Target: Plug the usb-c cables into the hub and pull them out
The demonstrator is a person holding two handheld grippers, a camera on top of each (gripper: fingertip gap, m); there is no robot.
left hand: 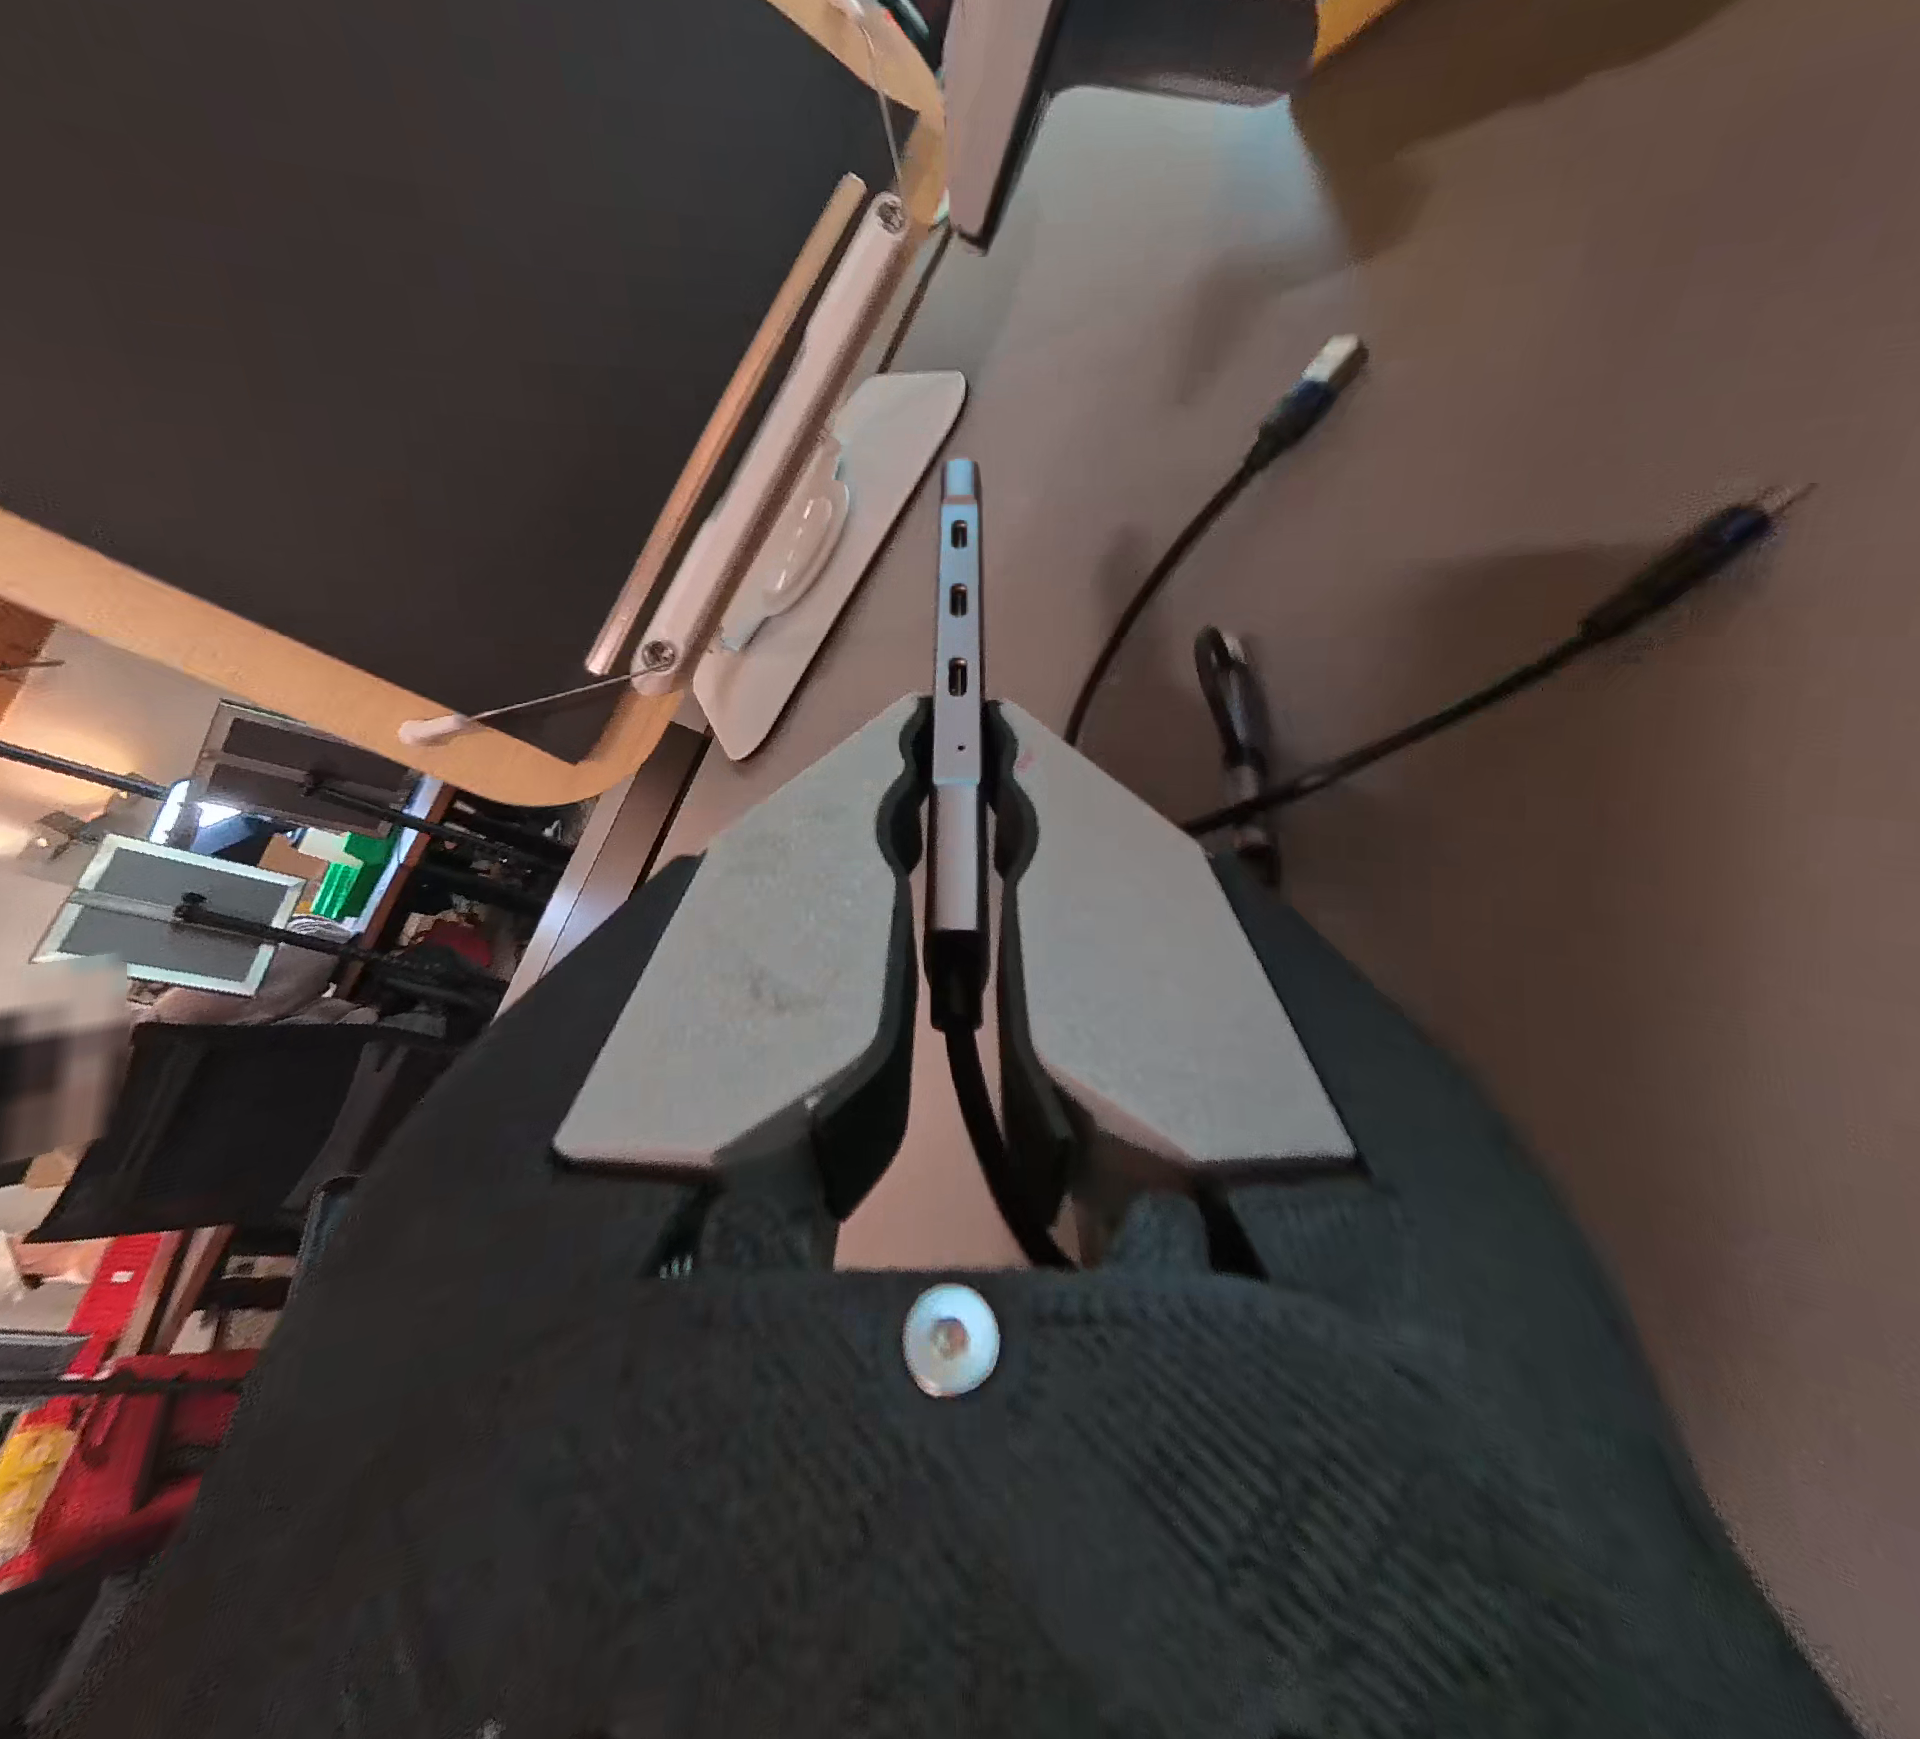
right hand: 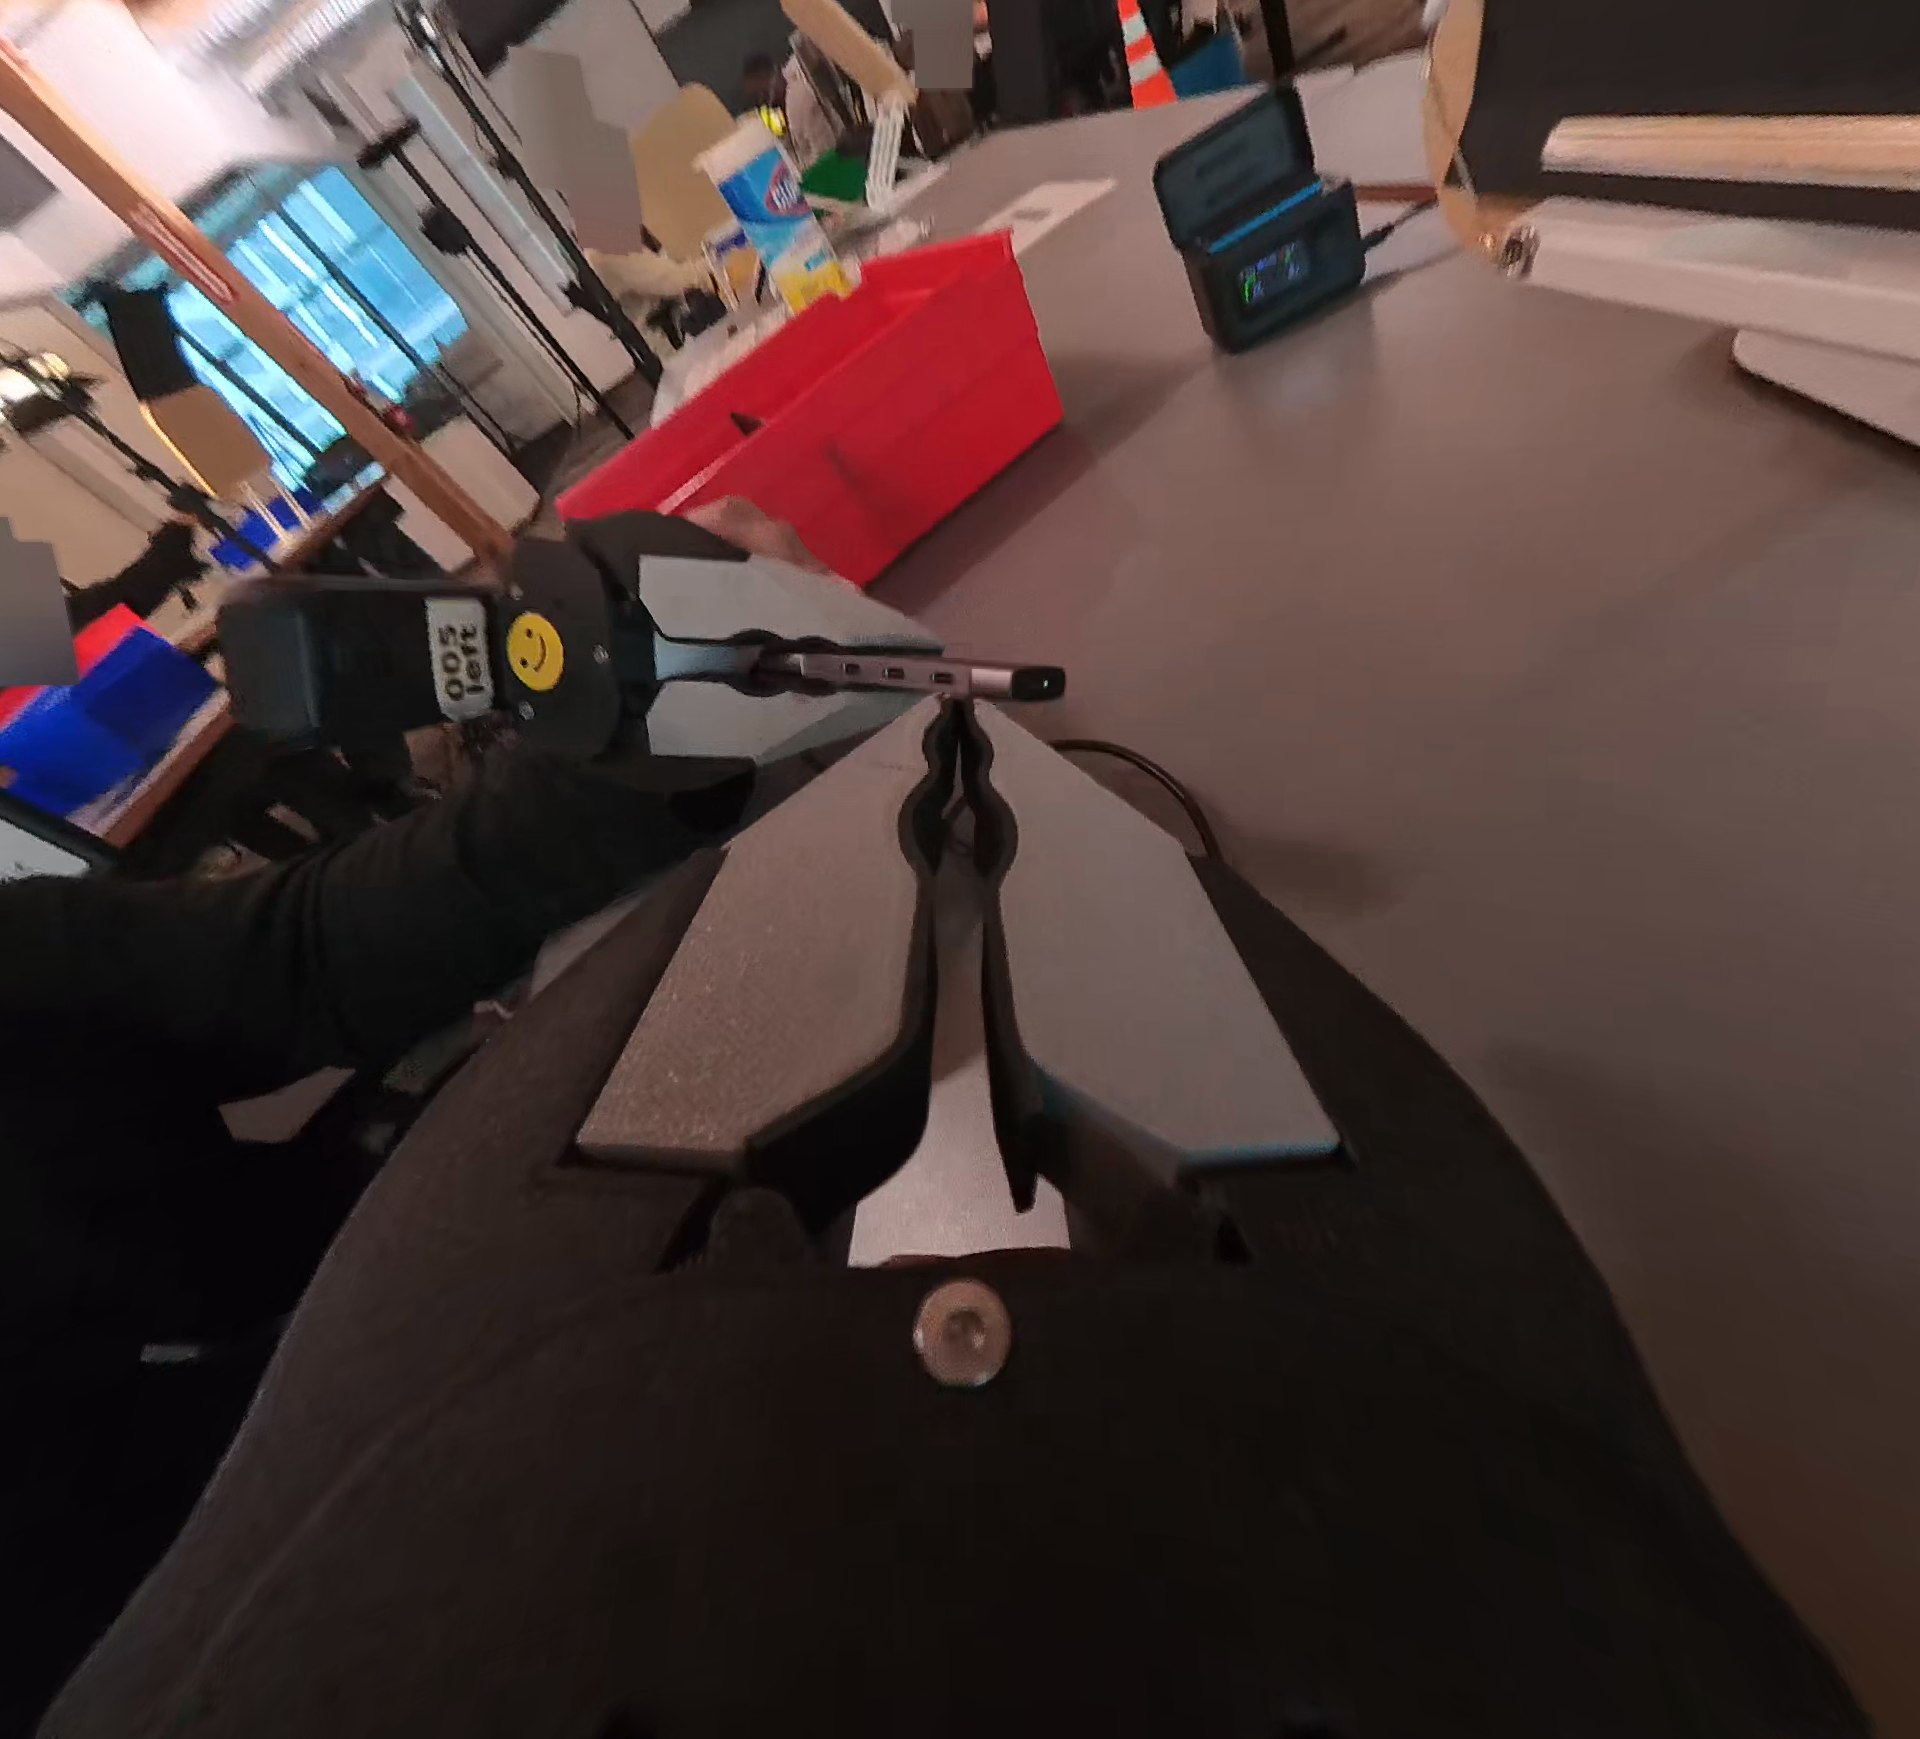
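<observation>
My left gripper (left hand: 958,713) is shut on the grey usb hub (left hand: 958,609) and holds it edge-up above the table. Three ports on the hub's edge face the camera. The hub's own black cord (left hand: 982,1118) trails back between the fingers. Two black cables lie on the table to the right, one with a silver plug (left hand: 1335,364) and one blurred (left hand: 1683,557). In the right wrist view my right gripper (right hand: 956,723) has its pads together, with its tips just below the hub (right hand: 904,673) held by the left gripper (right hand: 894,687). A black cable (right hand: 1153,764) curves on the table beside the right finger.
A red bin (right hand: 883,401) stands beyond the left gripper, with a wipes canister (right hand: 774,214) behind it. A dark open case with a small screen (right hand: 1268,235) sits farther back. A white stand base (left hand: 831,546) and a dark wood-edged panel (left hand: 416,235) are on the left. A cable clip (left hand: 1236,702) lies near the cables. There is about 8 cm between the tips of the two grippers.
</observation>
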